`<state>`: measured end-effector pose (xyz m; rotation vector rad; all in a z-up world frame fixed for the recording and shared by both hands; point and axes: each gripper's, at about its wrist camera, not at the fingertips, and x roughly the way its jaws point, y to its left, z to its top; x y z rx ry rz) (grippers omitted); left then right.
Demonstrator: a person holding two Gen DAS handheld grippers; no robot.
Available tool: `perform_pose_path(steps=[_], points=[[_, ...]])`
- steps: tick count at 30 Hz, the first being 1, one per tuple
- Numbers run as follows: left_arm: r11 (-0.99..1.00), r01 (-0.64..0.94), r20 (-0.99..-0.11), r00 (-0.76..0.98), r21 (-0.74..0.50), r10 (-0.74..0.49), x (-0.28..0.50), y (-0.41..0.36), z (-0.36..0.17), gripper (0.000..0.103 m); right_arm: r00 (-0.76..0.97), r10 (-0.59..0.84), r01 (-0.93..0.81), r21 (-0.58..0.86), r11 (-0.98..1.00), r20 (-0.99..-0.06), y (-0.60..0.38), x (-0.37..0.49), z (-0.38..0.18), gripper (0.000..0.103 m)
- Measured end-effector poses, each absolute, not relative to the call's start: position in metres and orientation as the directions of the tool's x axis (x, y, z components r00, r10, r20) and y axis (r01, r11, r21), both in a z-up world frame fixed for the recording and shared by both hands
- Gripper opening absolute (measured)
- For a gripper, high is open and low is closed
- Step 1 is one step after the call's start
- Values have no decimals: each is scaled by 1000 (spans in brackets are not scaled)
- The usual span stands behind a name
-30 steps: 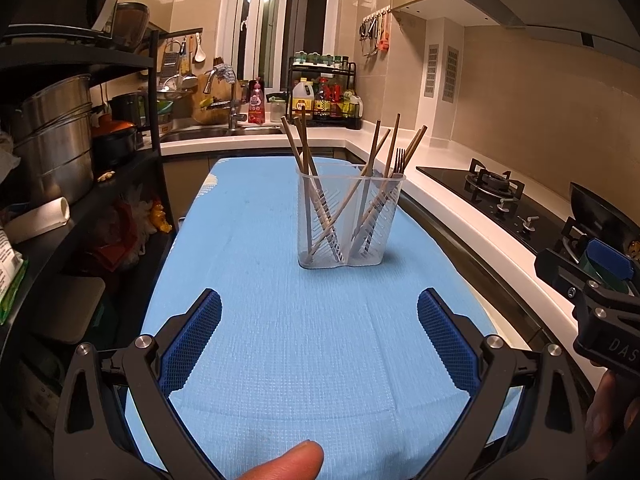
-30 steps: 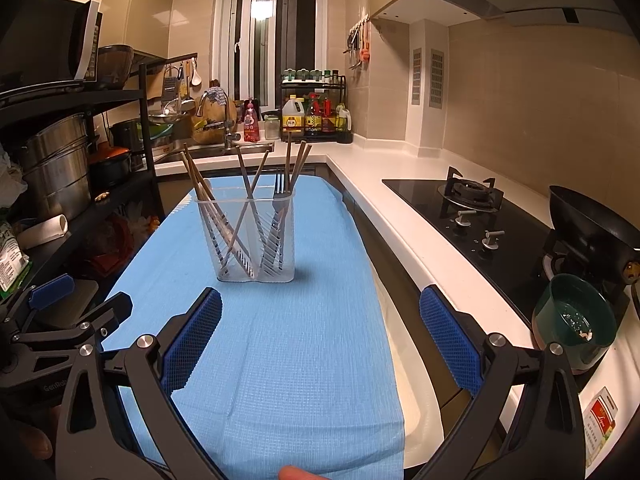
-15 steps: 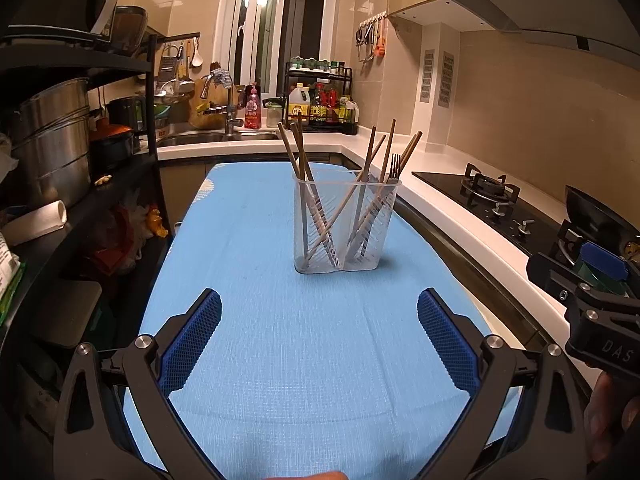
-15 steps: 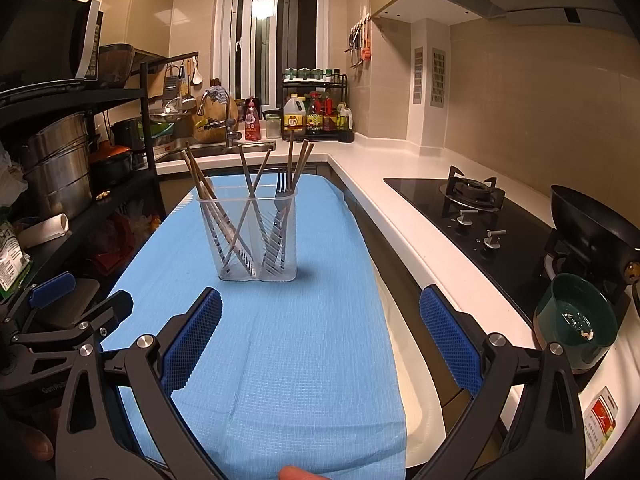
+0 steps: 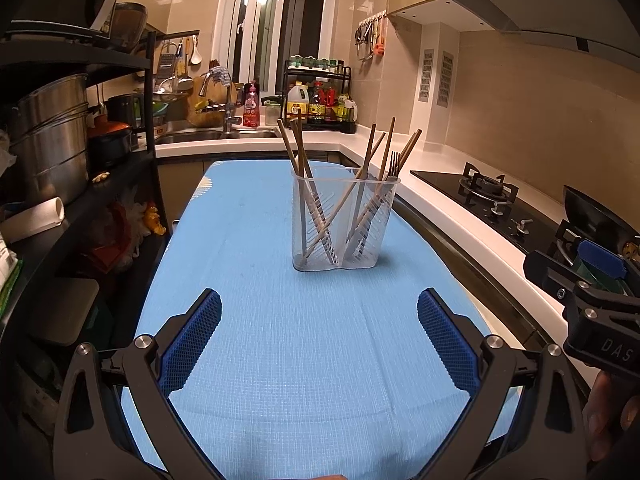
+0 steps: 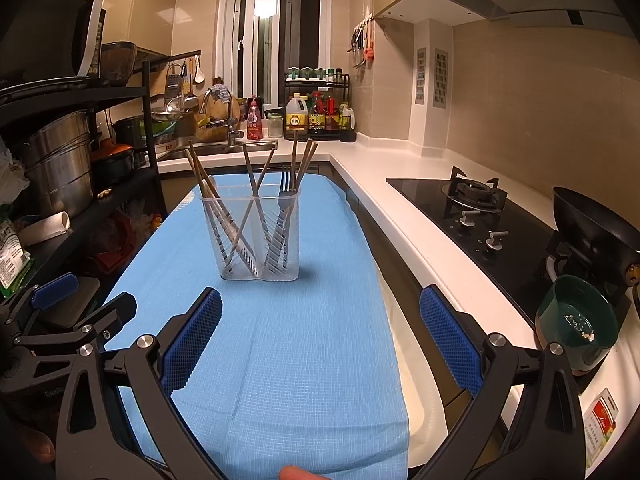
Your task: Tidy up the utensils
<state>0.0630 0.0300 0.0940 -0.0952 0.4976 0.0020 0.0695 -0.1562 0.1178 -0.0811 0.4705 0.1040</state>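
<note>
A clear plastic utensil holder (image 5: pixel 344 228) with two compartments stands upright on the blue cloth (image 5: pixel 256 320); it also shows in the right wrist view (image 6: pixel 254 236). Several wooden chopsticks (image 5: pixel 298 152) lean in both compartments, and a metal fork (image 5: pixel 394 164) stands in the right one, also seen in the right wrist view (image 6: pixel 285 188). My left gripper (image 5: pixel 319 332) is open and empty, held well short of the holder. My right gripper (image 6: pixel 320 332) is open and empty, to the right of the holder. The right gripper's body shows at the left wrist view's right edge (image 5: pixel 592 304).
A black shelf rack (image 5: pixel 80 168) with steel pots stands along the left. A white counter (image 6: pixel 400 200) with a gas hob (image 6: pixel 472 196), a black wok (image 6: pixel 592 220) and a green bowl (image 6: pixel 576 320) runs along the right. The sink (image 5: pixel 224 132) and bottles are behind.
The left wrist view has drifted slightly, so the holder sits a little higher and further left in it. Both grippers stay open and empty.
</note>
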Motion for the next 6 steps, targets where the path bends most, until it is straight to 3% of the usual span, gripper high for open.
perform_pose_path(steps=[6], points=[[996, -27, -478, 878, -90, -19, 63, 30, 94, 95, 886, 82, -120, -55, 991, -457, -156, 69, 117, 98]])
